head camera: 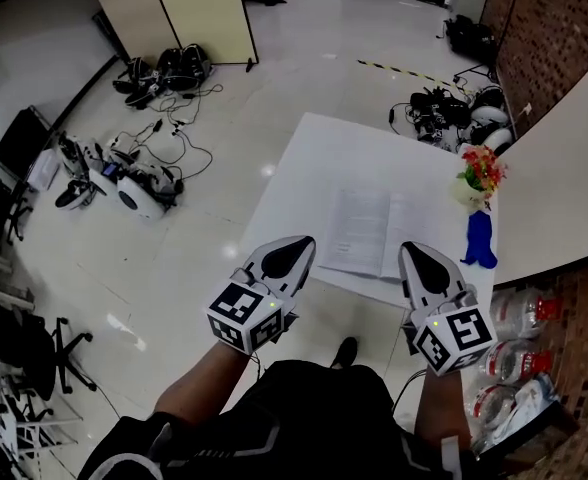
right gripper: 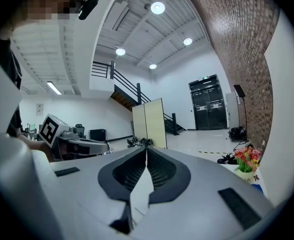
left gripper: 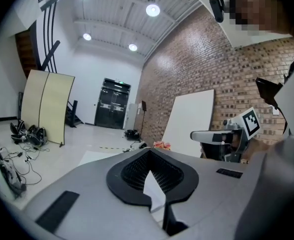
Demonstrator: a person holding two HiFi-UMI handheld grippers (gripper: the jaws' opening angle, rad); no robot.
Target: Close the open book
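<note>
Book (head camera: 366, 230) lies open, pages up, on the white tabletop (head camera: 324, 153), close to its near edge; nearest of all, the left tongs (head camera: 292, 250) and right tongs (head camera: 419, 260) hover at that edge, each pressed together and empty, one by each side of the book; just right of the book lies a blue object (head camera: 479, 238); farther right stands a flower pot (head camera: 480, 173).

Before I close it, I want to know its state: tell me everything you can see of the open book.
The open book lies flat and face up on the white table, near the edge closest to the person. Two pale paper pages spread about evenly either side of a centre crease; their print is too small to read. No cover shows. Nothing visible lies on its pages.
</note>
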